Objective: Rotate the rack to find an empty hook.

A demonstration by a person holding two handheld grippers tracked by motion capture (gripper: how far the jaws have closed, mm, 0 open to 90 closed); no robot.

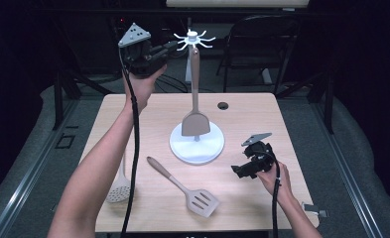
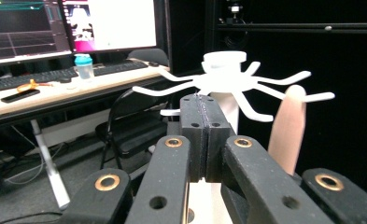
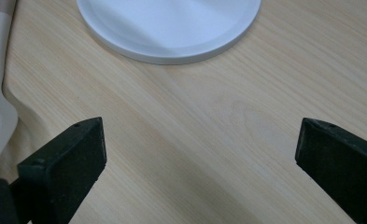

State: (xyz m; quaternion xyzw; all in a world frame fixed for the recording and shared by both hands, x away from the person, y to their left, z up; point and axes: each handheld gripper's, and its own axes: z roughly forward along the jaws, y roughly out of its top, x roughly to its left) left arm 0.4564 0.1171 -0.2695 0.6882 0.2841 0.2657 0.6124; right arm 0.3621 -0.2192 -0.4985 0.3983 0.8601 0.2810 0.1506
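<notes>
Beige silicone and a pale wooden-looking handle make up the solid turner (image 1: 195, 106) that is seen hanging from the white hooked utensil stand (image 1: 196, 144), its blade just above the stand's round base. It is judged to be light, with a stiff handle and a blade that would flex a little; the matte surface should not be slippery. The hole at the handle's top is taken to be seated over one hook arm (the exact hook cannot be told), so any hold is best placed on the upper handle, just below the hooks, where the shaft is narrow and rigid.

The left gripper (image 1: 175, 45) is raised beside the stand's crown of hooks, its jaws pressed fully together with nothing between them; in the left gripper view the turner's handle tip (image 2: 288, 128) is seen just to one side of the closed pads. The right gripper (image 1: 243, 170) is held low over the light wooden table (image 1: 262, 106), jaws spread wide and empty, near the stand's base (image 3: 172, 28).

Counted: one stand, three utensils. One turner hangs; one beige slotted turner (image 1: 185, 187) and one beige skimmer spoon (image 1: 119, 188) lie flat on the table, well apart from each other, each best gripped mid-handle.
</notes>
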